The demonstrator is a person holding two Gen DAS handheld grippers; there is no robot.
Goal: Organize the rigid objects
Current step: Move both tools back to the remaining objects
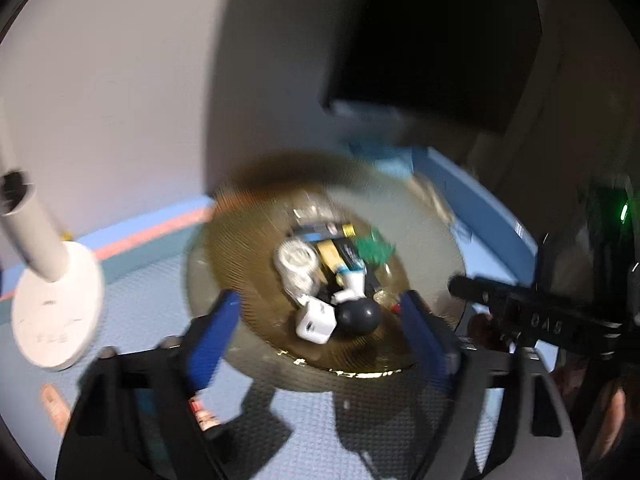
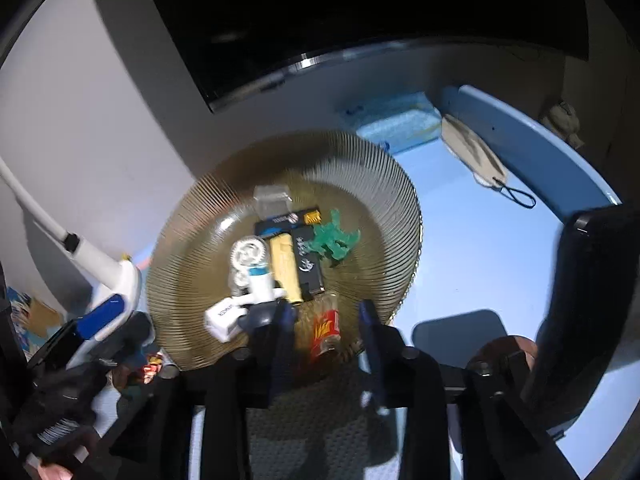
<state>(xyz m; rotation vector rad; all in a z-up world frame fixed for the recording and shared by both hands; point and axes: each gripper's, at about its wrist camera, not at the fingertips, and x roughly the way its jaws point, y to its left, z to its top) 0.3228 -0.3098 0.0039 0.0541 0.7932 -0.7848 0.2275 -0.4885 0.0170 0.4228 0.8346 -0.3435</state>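
The small rigid objects lie heaped in the middle of a ribbed amber glass plate that sits on the blue table: a green toy figure, a yellow bar on a black card, a white gear-like wheel, a white tube with a blue band, a white cube charger and a dark ball, with a small red-labelled bottle lying on the near part of the plate. The right gripper hangs over that near rim with its jaws partly spread, one on each side of the bottle and not visibly pressing on it; the left gripper is spread wide with nothing between its fingers, hovering over the charger and the ball. The main risk, as I judge it, is the pile itself: the pieces overlap and touch, so a jaw closing on one could nudge its neighbours, and the round ball and the bottle could roll across the smooth glass or off the rim. The plate is glass and looks light, so a finger catching its edge could tip or slide it. The two grippers work close together over the same plate and could knock each other. A white lamp base stands to the left, near enough to be struck on a wide swing. The left view is blurred, so fine contact there cannot be told.
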